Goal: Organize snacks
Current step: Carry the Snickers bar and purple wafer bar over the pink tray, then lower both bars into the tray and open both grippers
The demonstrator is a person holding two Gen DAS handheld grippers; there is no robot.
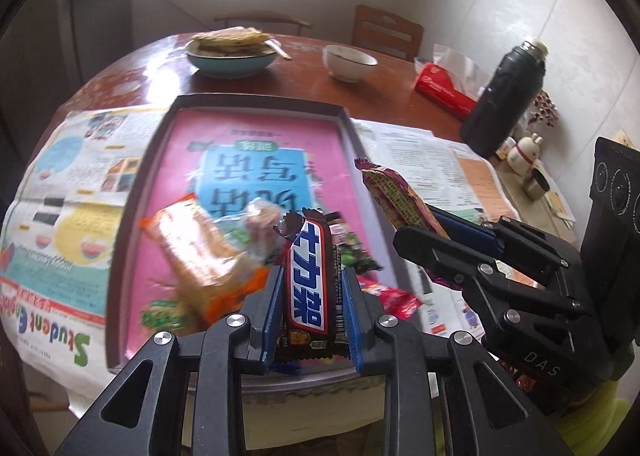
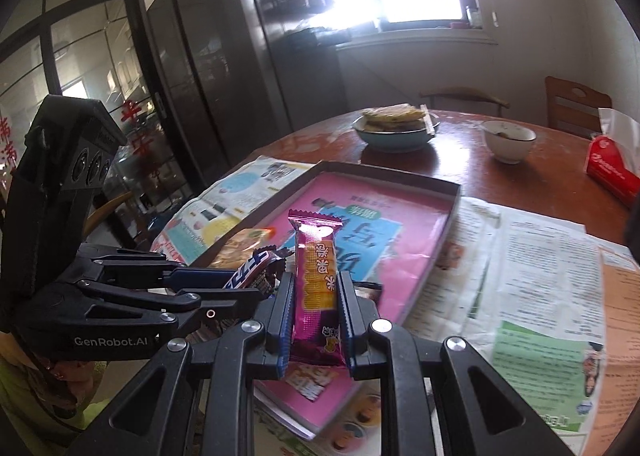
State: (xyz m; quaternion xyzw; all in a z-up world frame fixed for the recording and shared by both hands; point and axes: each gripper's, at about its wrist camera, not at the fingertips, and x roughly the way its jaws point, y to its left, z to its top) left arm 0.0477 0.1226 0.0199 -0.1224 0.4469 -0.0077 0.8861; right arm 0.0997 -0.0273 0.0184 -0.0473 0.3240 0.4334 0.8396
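1. Kitchen w/ round wood counter (image 2: 472,172); newspaper (image 2: 532,264) spread under a tray (image 1: 362,144), prob. to protect the wood.
2. Left gripper (image 1: 310,298): jaws pinched narrow on choc bar (image 1: 310,276), held upright over tray's near end.
3. Right gripper (image 2: 316,290): jaws clamped on pink biscuit pack (image 2: 316,256), also upright, above tray's near corner.
4. Orange pack (image 1: 200,256) + other snacks already lie in tray, so tray looks like the collection spot.
5. Both held mid-length, likely for steady carrying and drop-in.
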